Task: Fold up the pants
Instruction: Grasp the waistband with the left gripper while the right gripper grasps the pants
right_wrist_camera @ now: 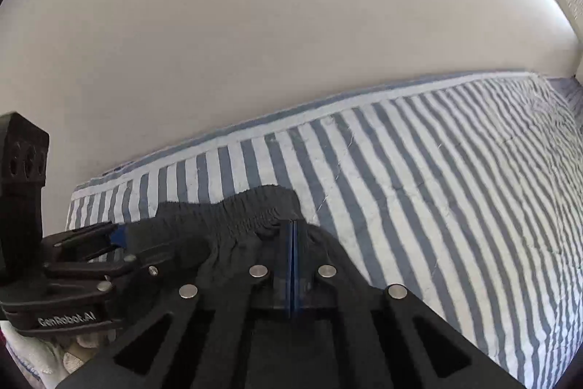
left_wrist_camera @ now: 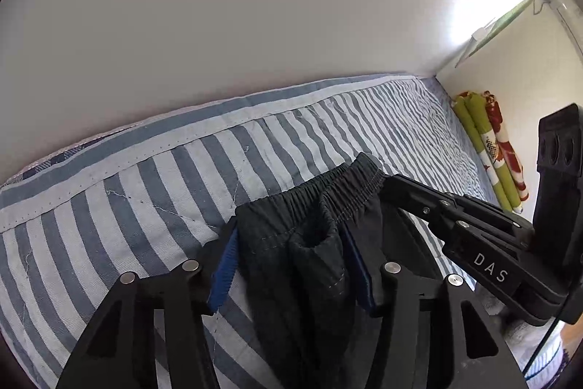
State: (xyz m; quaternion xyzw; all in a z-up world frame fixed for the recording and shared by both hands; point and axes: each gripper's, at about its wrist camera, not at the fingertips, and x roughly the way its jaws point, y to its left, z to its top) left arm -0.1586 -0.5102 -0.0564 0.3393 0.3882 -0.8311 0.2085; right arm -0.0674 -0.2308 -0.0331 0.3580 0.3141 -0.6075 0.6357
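Observation:
Black pants [left_wrist_camera: 302,214] with a gathered elastic waistband lie on the striped bed [left_wrist_camera: 145,188], and their legs run back under my grippers. My left gripper [left_wrist_camera: 291,236] is open and straddles the bunched waistband. The cloth touches its blue pads [left_wrist_camera: 222,272] only near the tips, and striped sheet shows beside the left pad. My right gripper [right_wrist_camera: 293,225] is shut, pads together, on the waistband's right end; it also shows at that corner as the right gripper [left_wrist_camera: 386,183] in the left wrist view. In the right wrist view, the pants [right_wrist_camera: 218,217] reach left to the left gripper [right_wrist_camera: 120,243].
The blue-and-white striped sheet [right_wrist_camera: 437,206] stretches far to the right and ends at a plain wall behind. Rolled green and red bundles [left_wrist_camera: 488,148] lie along the bed's right edge, against a side wall. Bare sheet lies left of and beyond the pants.

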